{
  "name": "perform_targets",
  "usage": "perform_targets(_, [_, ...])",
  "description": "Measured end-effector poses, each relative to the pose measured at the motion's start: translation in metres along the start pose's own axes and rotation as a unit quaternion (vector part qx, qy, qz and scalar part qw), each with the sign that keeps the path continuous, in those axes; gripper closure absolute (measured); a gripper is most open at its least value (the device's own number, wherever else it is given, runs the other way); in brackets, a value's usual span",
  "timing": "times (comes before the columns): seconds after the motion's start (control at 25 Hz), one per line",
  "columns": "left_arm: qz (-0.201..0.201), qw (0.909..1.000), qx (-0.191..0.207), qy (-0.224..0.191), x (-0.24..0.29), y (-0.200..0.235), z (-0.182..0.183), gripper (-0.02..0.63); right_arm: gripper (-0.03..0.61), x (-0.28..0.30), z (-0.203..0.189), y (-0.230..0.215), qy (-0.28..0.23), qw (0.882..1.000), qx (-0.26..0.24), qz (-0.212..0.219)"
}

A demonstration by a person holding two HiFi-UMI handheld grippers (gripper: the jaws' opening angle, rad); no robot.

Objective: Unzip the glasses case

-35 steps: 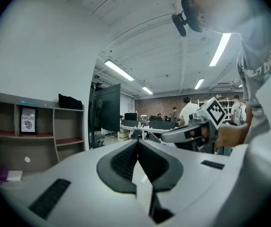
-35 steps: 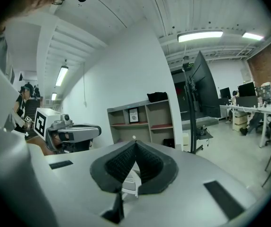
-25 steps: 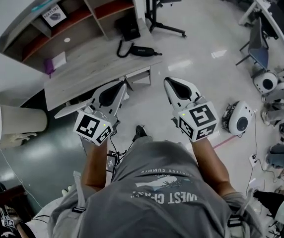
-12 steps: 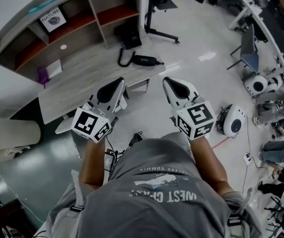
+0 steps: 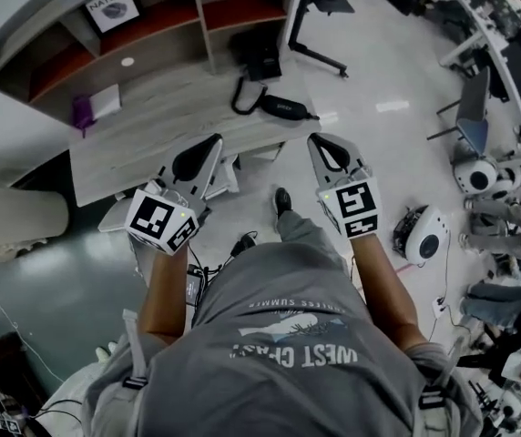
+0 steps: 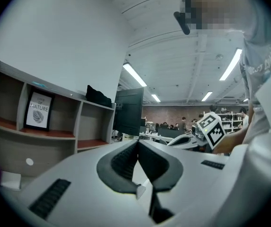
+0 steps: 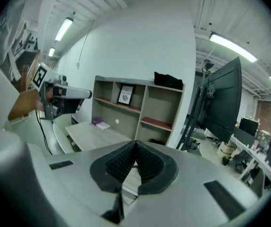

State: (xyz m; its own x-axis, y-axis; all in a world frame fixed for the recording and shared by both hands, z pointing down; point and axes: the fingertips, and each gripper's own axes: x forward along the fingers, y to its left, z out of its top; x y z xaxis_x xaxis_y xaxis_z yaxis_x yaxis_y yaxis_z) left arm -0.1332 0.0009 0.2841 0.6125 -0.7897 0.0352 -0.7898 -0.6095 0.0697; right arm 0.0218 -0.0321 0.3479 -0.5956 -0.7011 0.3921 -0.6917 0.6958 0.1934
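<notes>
A black oblong glasses case (image 5: 283, 107) with a looped strap lies near the right end of the grey wooden desk (image 5: 142, 139) in the head view. My left gripper (image 5: 211, 144) hangs over the desk's front edge, left of and short of the case, its jaws shut on nothing. My right gripper (image 5: 321, 141) is just off the desk's right corner, a little short of the case, also shut and empty. In the left gripper view the jaws (image 6: 138, 144) meet. In the right gripper view the jaws (image 7: 136, 144) meet too, and the case is hidden behind them.
A shelf unit (image 5: 165, 21) stands behind the desk with a framed card (image 5: 112, 7). A black bag (image 5: 256, 55) sits at the desk's back. A purple item (image 5: 80, 115) and white paper (image 5: 106, 101) lie at the left. A monitor stand (image 5: 313, 39) and round white devices (image 5: 423, 235) stand on the floor at the right.
Both grippers have moved forward to the desk, and the desk and case now lie closer. The right gripper has rolled somewhat. Both stay shut.
</notes>
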Motion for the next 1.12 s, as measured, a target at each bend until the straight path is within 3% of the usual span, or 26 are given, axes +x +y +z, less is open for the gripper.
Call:
perform_targets(0.2, [0.038,0.9989,-0.012,0.026,0.012,0.023,-0.01,0.614,0.566,0.052,-0.042,-0.016,0.03,0.996,-0.069,0.037])
perform_targets(0.4, [0.07,0.9957,-0.027,0.053,0.032,0.05,-0.029,0.614,0.56,0.112,-0.085,-0.047,0.06,0.99,-0.107,0.062])
perform_targets(0.68, [0.093,0.9912,-0.049,0.081,0.066,0.067,-0.052,0.614,0.549,0.177,-0.142,-0.069,0.088,0.972,-0.19,0.106])
perform_targets(1.12, [0.121,0.9842,-0.073,0.107,0.089,0.082,-0.087,0.614,0.515,0.225,-0.214,-0.07,0.121,0.945,-0.256,0.166])
